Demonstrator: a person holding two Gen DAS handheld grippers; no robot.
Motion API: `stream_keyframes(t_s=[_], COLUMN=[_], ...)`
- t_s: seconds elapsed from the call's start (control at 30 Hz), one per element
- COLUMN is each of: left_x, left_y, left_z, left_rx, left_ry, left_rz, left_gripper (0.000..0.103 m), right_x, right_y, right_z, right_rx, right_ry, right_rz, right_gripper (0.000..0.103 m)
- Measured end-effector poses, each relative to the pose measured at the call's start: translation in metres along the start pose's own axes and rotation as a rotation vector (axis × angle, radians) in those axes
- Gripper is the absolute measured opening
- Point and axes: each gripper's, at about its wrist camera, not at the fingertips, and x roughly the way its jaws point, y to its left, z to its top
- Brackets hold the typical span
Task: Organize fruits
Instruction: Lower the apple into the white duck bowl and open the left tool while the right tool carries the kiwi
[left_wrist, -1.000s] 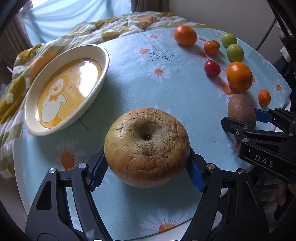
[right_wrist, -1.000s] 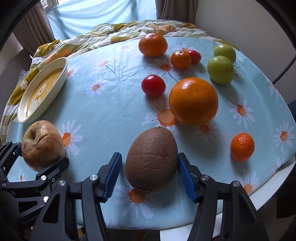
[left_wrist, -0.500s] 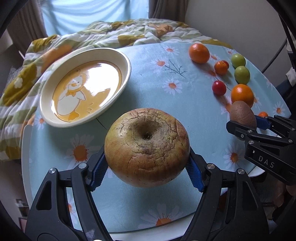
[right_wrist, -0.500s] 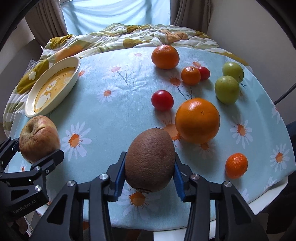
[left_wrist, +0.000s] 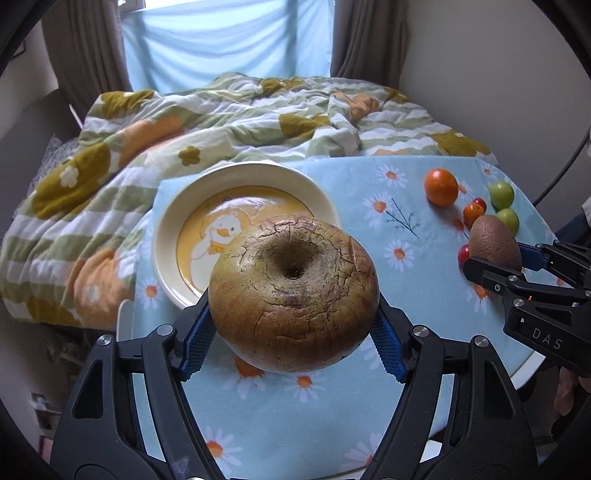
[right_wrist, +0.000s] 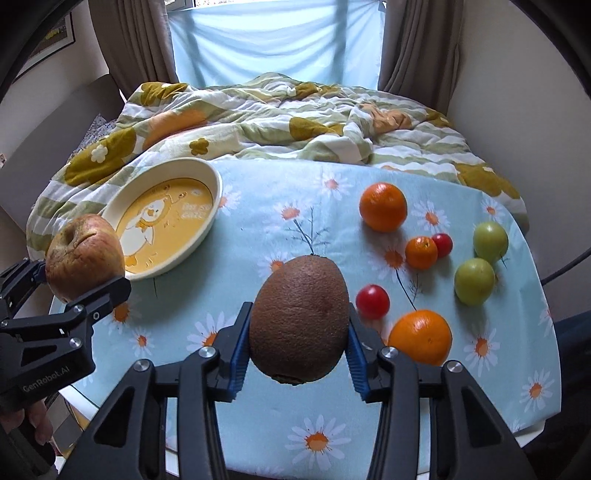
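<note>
My left gripper (left_wrist: 293, 332) is shut on a wrinkled brown-green apple (left_wrist: 293, 291) and holds it above the table, just in front of the cream plate with a yellow duck print (left_wrist: 173, 206). My right gripper (right_wrist: 297, 350) is shut on a brown kiwi (right_wrist: 300, 319), lifted over the table's middle front. The apple (right_wrist: 83, 256) and plate (right_wrist: 207, 177) also show at left in the right wrist view. The kiwi (left_wrist: 493, 240) shows at right in the left wrist view.
On the daisy-print blue tablecloth (right_wrist: 258, 221) lie two oranges (right_wrist: 383, 211) (right_wrist: 421, 336), a small mandarin (right_wrist: 421, 252), two red tomatoes (right_wrist: 372, 301) (right_wrist: 442, 244) and two green fruits (right_wrist: 490, 242) (right_wrist: 474, 280). A flowered quilt (right_wrist: 277, 122) lies behind the table.
Both grippers have risen and tilted up. The apple now hangs nearer the plate. The right gripper closed on the kiwi and lifted it off the table.
</note>
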Motion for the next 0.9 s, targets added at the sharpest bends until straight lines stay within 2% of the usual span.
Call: stream_keyframes(t_s=[0.27, 0.53, 0.9], left_x=[0.028, 0.073, 0.131], left_y=[0.044, 0.071, 0.072], left_z=[0.034, 0.057, 0.078], left_rx=[0.017, 0.074, 0.189], left_ry=[-0.023, -0.003, 0.04], left_rz=[0.01, -0.025, -0.059], left_gripper=[0.08, 0.08, 0.08], right_x=[0.017, 0.043, 0.065], right_y=[0.029, 0.05, 0.055], right_z=[0.047, 0.083, 0.096], right_rx=[-0.018, 0.002, 0.059], right_ry=[-0.035, -0.049, -0.032], right_rz=[0.029, 0.024, -0.013], right_gripper=[0.042, 0.042, 0.042])
